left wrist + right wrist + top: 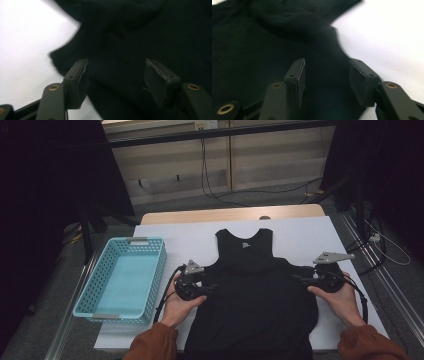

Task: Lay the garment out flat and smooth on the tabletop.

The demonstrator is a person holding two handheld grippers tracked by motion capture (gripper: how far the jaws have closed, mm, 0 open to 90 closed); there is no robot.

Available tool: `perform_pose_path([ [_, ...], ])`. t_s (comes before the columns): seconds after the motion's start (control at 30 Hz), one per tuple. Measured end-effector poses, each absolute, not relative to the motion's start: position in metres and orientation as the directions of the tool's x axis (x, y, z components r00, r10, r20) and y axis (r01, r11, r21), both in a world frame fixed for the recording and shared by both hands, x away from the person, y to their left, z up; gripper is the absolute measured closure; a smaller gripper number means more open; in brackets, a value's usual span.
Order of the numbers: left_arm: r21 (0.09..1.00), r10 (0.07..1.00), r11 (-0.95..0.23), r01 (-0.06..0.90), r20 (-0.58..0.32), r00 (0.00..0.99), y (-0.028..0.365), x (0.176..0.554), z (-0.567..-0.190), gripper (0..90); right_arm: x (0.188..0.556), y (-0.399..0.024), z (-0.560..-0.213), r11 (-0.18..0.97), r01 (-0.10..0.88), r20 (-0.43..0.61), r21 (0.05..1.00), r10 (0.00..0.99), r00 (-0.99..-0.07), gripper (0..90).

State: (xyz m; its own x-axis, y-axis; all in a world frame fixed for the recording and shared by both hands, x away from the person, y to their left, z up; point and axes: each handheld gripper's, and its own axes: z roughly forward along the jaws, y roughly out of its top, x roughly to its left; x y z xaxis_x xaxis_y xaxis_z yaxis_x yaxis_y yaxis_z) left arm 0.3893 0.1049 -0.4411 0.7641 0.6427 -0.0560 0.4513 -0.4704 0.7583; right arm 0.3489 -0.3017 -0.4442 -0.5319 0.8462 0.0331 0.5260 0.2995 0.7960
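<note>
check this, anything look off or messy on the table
Mostly tidy. The black shirt lies flat, but its lower hem hangs over the table's near edge. The blue basket sits slightly askew at the left. No spills or damage.

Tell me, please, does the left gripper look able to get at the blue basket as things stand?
Probably yes: the left gripper is open over the black shirt, holding nothing, and the blue basket sits beside it.

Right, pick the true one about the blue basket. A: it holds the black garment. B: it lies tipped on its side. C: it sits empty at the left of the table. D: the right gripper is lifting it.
C: the blue basket stands upright and empty at the table's left, while the black garment lies flat on the white sheet beside it.
</note>
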Motion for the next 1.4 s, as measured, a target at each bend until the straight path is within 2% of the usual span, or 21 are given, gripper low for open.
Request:
perform_pose_path([
  [0.1,0.751,0.613,-0.489,0.444,-0.066,0.787,0.100,0.385,-0.443,36.4,0.345,-0.294,-0.445,0.329,0.523,0.031,0.786,0.824,-0.565,47.2],
  [0.23,0.743,0.566,-0.522,0.419,-0.066,0.822,0.092,0.376,-0.444,42.7,0.338,-0.271,-0.448,0.394,0.516,0.034,0.760,0.770,-0.638,48.6],
  [0.33,0.727,0.544,-0.549,0.412,-0.063,0.837,0.088,0.371,-0.450,37.2,0.336,-0.262,-0.450,0.421,0.513,0.035,0.748,0.747,-0.664,48.7],
  [0.5,0.703,0.515,-0.602,0.379,-0.020,0.857,0.081,0.370,-0.461,38.6,0.334,-0.243,-0.457,0.487,0.502,0.026,0.714,0.699,-0.715,46.7],
  [0.57,0.703,0.515,-0.608,0.370,-0.005,0.857,0.081,0.369,-0.461,41.7,0.334,-0.238,-0.460,0.509,0.501,0.020,0.700,0.687,-0.727,45.9],
  [0.63,0.708,0.523,-0.601,0.371,-0.003,0.852,0.081,0.368,-0.462,51.2,0.333,-0.233,-0.463,0.528,0.490,-0.004,0.694,0.683,-0.730,44.7],
  [0.67,0.713,0.519,-0.598,0.366,-0.004,0.855,0.082,0.368,-0.462,51.2,0.333,-0.233,-0.463,0.528,0.490,-0.004,0.694,0.683,-0.730,44.7],
  [0.7,0.708,0.516,-0.607,0.361,0.005,0.857,0.082,0.366,-0.461,64.0,0.333,-0.230,-0.462,0.532,0.496,-0.011,0.686,0.690,-0.724,47.2],
  [0.73,0.703,0.518,-0.605,0.373,-0.008,0.855,0.082,0.365,-0.460,64.0,0.333,-0.230,-0.462,0.532,0.496,-0.011,0.686,0.690,-0.724,47.2],
  [0.77,0.700,0.521,-0.609,0.374,-0.002,0.853,0.082,0.361,-0.460,76.3,0.332,-0.229,-0.462,0.531,0.500,-0.008,0.684,0.692,-0.722,52.1],
  [0.8,0.694,0.524,-0.614,0.377,0.001,0.852,0.082,0.359,-0.460,84.9,0.332,-0.229,-0.462,0.533,0.499,-0.008,0.684,0.689,-0.725,55.4],
  [0.83,0.694,0.524,-0.614,0.377,0.001,0.852,0.082,0.359,-0.460,88.1,0.331,-0.228,-0.461,0.533,0.500,-0.004,0.682,0.687,-0.727,59.1],
  [0.87,0.690,0.521,-0.618,0.376,0.001,0.854,0.082,0.358,-0.459,88.1,0.331,-0.228,-0.461,0.533,0.500,-0.004,0.682,0.687,-0.727,59.1],
  [0.97,0.684,0.526,-0.606,0.407,-0.039,0.850,0.085,0.361,-0.458,89.6,0.331,-0.227,-0.461,0.538,0.496,0.003,0.681,0.676,-0.737,69.9],
  [1.03,0.682,0.523,-0.601,0.417,-0.059,0.850,0.088,0.361,-0.457,89.6,0.331,-0.225,-0.460,0.538,0.495,0.011,0.682,0.669,-0.743,80.5],
  [1.07,0.678,0.523,-0.602,0.421,-0.065,0.850,0.090,0.360,-0.457,89.6,0.331,-0.225,-0.460,0.538,0.495,0.011,0.682,0.669,-0.743,80.5],
  [1.1,0.677,0.520,-0.600,0.426,-0.074,0.851,0.094,0.357,-0.457,89.7,0.330,-0.223,-0.460,0.540,0.497,0.010,0.679,0.671,-0.741,86.9],
  [1.4,0.668,0.525,-0.593,0.451,-0.104,0.845,0.105,0.348,-0.455,89.6,0.321,-0.219,-0.459,0.548,0.490,0.003,0.678,0.664,-0.748,89.9],
])
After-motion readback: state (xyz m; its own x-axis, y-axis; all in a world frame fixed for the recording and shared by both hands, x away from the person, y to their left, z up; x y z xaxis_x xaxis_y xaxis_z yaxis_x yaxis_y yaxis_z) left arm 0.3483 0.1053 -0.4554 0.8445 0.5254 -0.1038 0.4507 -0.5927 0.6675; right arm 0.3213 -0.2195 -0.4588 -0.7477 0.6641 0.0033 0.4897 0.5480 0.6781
